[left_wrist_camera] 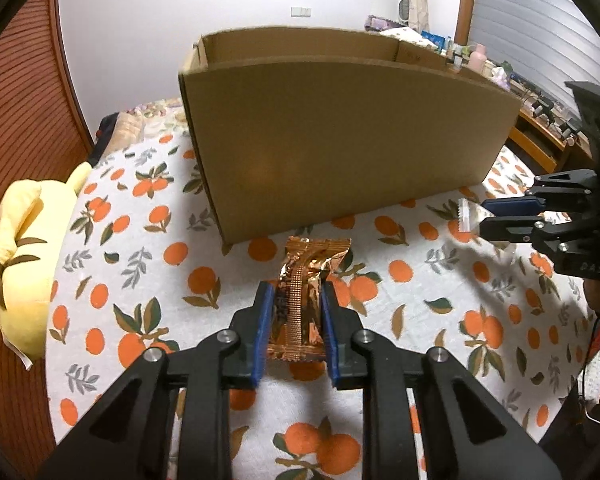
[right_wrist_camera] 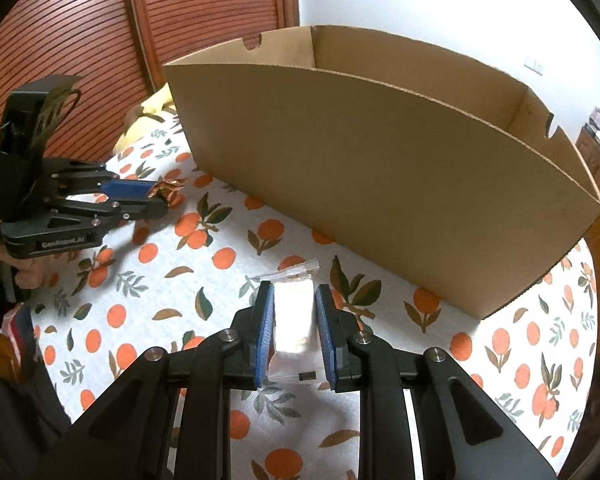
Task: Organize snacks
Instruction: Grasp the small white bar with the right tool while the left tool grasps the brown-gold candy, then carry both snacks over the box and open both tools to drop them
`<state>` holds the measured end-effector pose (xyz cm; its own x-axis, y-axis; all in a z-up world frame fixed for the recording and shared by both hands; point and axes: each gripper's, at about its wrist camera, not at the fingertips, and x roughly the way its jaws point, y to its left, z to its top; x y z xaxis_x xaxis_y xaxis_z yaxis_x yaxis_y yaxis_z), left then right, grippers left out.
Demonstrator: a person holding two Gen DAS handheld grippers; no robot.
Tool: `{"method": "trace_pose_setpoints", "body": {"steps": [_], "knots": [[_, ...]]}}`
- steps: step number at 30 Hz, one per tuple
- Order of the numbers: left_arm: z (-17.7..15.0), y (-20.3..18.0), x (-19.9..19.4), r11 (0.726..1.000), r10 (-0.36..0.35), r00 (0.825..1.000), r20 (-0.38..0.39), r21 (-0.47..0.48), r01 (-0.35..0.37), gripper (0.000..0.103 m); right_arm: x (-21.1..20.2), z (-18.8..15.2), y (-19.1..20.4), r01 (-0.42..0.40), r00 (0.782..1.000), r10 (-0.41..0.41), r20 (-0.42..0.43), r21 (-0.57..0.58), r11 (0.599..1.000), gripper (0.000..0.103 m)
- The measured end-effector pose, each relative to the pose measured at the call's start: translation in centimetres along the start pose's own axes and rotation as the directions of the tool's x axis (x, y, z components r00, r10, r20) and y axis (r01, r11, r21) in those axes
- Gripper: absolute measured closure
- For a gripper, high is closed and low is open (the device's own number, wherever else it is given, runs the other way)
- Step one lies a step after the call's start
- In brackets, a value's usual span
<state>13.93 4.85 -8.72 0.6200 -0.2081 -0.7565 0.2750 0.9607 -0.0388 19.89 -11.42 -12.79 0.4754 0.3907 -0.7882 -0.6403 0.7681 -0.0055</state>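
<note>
**Both grippers pinch wrapped snacks before the open box**

Nearest, the left gripper (left_wrist_camera: 296, 292) pinches a crinkled copper-gold foil snack packet (left_wrist_camera: 306, 280) between its ribbed blue pads, above the orange-print quilted cloth (left_wrist_camera: 140, 280). To its right, the right gripper (right_wrist_camera: 293, 294) pinches a clear plastic snack packet (right_wrist_camera: 294, 320) with a serrated end. Open cloth lies between both packets and the tall brown cardboard box (left_wrist_camera: 340, 140), whose straight near wall stands ahead. A soft yellow plush toy (left_wrist_camera: 24, 272) lies at the cloth's far-left edge.
</note>
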Motion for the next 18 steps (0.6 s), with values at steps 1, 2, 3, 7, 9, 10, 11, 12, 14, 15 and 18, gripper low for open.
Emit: {"method": "trace_pose_setpoints", "body": {"steps": [1, 2, 3, 7, 9, 10, 11, 12, 14, 15, 18], "knots": [[0.1, -0.1, -0.3, 1.000, 0.000, 1.000, 0.008, 0.002, 0.000, 0.083, -0.2, -0.1, -0.1, 0.002, 1.000, -0.002, 0.004, 0.001, 1.000, 0.083], [0.3, -0.2, -0.6, 1.000, -0.002, 1.000, 0.015, 0.005, 0.002, 0.083, -0.4, -0.1, -0.1, 0.004, 1.000, -0.004, 0.008, 0.001, 1.000, 0.083], [0.6, -0.3, -0.9, 1.000, -0.004, 1.000, 0.023, 0.009, 0.004, 0.083, -0.5, -0.2, -0.1, 0.005, 1.000, -0.005, 0.011, 0.001, 1.000, 0.083], [1.6, -1.1, -2.1, 1.000, -0.015, 0.998, 0.056, 0.027, 0.013, 0.083, -1.5, -0.3, -0.1, 0.009, 0.999, -0.009, 0.036, 0.006, 1.000, 0.083], [2.0, -1.5, -2.5, 0.999, -0.018, 0.997, 0.071, 0.034, 0.016, 0.083, -2.0, -0.2, 0.0, 0.010, 0.999, -0.011, 0.048, 0.007, 1.000, 0.083], [2.2, -1.7, -2.7, 0.999, -0.020, 0.997, 0.079, 0.038, 0.017, 0.083, -2.4, -0.2, 0.0, 0.011, 0.998, -0.012, 0.056, 0.008, 1.000, 0.083], [2.5, -1.8, -2.9, 0.999, -0.021, 0.996, 0.088, 0.040, 0.017, 0.083, -2.7, -0.2, 0.0, 0.012, 0.998, -0.013, 0.063, 0.009, 1.000, 0.083], [2.7, -1.9, -3.2, 0.999, -0.023, 0.995, 0.096, 0.042, 0.019, 0.083, -3.0, -0.2, 0.0, 0.014, 0.997, -0.014, 0.071, 0.009, 1.000, 0.083], [3.3, -2.1, -3.6, 0.999, -0.027, 0.993, 0.113, 0.047, 0.022, 0.083, -3.6, 0.0, 0.0, 0.018, 0.996, -0.018, 0.085, 0.008, 1.000, 0.083], [3.6, -2.2, -3.8, 0.999, -0.027, 0.992, 0.122, 0.049, 0.022, 0.083, -3.9, 0.1, 0.1, 0.020, 0.996, -0.020, 0.092, 0.007, 1.000, 0.083], [4.6, -2.6, -4.5, 0.998, -0.030, 0.988, 0.150, 0.057, 0.022, 0.083, -4.8, 0.4, 0.2, 0.025, 0.993, -0.026, 0.114, 0.003, 1.000, 0.083]]}}
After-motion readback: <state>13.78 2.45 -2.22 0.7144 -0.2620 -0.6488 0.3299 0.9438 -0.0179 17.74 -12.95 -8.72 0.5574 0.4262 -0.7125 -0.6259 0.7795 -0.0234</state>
